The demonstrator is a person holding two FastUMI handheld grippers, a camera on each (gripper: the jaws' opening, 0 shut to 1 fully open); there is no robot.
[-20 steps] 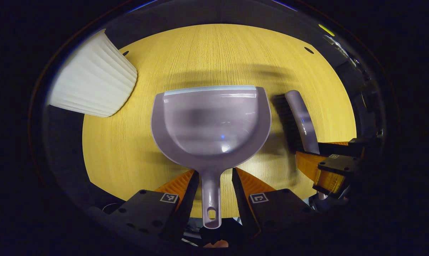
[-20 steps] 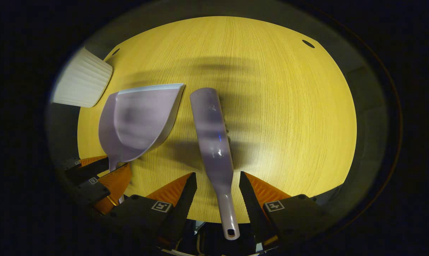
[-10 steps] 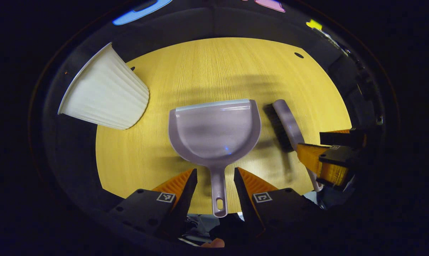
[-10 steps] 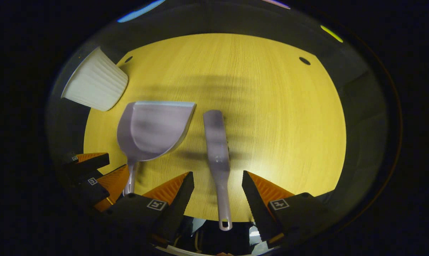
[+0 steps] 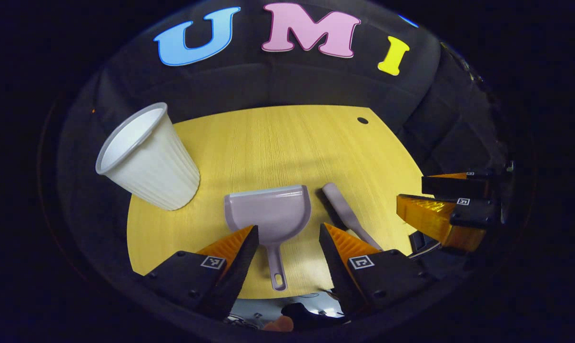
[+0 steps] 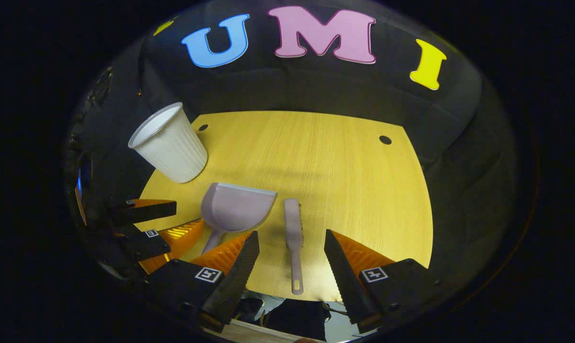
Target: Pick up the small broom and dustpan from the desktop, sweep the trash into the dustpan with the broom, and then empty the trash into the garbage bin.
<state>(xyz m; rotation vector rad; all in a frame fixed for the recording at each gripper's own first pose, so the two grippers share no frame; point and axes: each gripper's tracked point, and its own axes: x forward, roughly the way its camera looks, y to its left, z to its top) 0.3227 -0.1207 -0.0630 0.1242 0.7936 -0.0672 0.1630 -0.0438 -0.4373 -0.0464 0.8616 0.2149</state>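
A pale lilac dustpan (image 5: 270,213) lies flat on the yellow wooden desktop (image 5: 287,147), handle toward me. Beside it on the right lies the matching small broom (image 5: 347,214). My left gripper (image 5: 287,233) hangs open above the dustpan's handle, touching nothing. In the right gripper view the broom (image 6: 293,233) lies between and below the open fingers of my right gripper (image 6: 291,240), with the dustpan (image 6: 234,209) to its left. The white ribbed garbage bin (image 5: 146,159) stands at the desk's left rear corner. No trash is visible on the desk.
The desktop (image 6: 316,162) has two small round holes near its back edge (image 6: 385,139). The other gripper (image 5: 447,209) shows at the right of the left gripper view, and the left one (image 6: 149,233) at the left of the right gripper view. The bin (image 6: 170,143) looks empty inside.
Both grippers have pulled back and up from the desk; dustpan and broom now look smaller and lie on the desk outside the fingers. The booth wall has come into view.
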